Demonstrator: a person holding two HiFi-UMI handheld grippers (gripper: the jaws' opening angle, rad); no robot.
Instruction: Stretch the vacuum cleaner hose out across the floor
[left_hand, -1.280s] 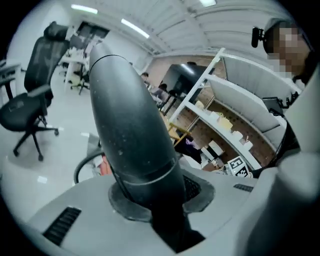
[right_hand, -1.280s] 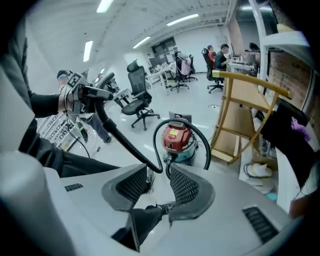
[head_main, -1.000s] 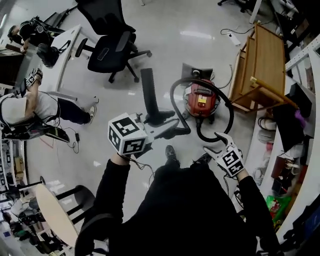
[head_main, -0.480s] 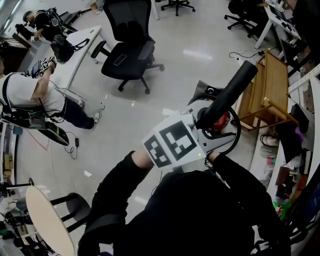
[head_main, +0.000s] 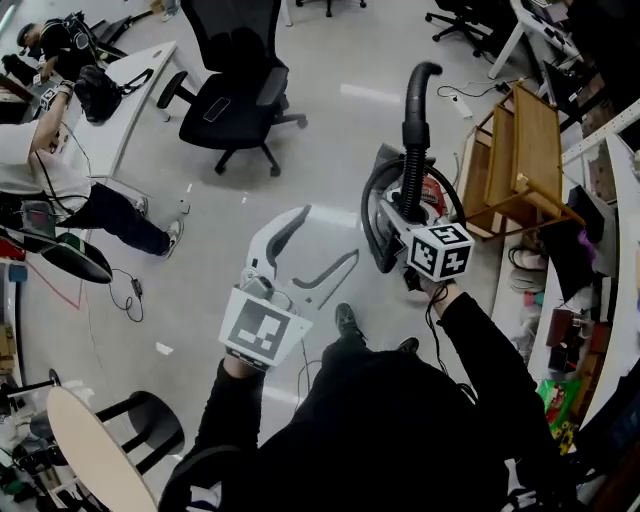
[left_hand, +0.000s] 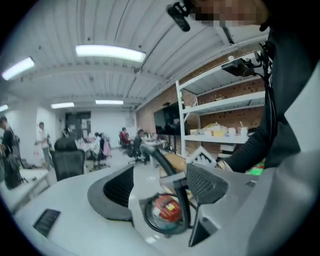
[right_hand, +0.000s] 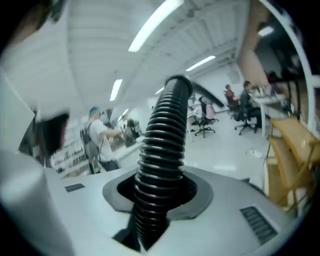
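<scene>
We hold the hose (head_main: 413, 130) only in the just-closing fingers of our right gripper (head_main: 400, 215), those of the left gripper (head_main: 318, 250) having just opened empty, so pulling could topple the vacuum cleaner (head_main: 432, 192).

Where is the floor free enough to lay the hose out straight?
Free: the floor between the black chair and the red vacuum. Crowded: right, by the wooden frame; left, by the desk and a person.

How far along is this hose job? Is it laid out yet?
Done: the hose end is up off the floor. In hand: the right tongs, just closing, grip the ribbed hose; the left tongs, just opened, are empty. Left: the hose loops by the red vacuum cleaner, nothing stretched out.
</scene>
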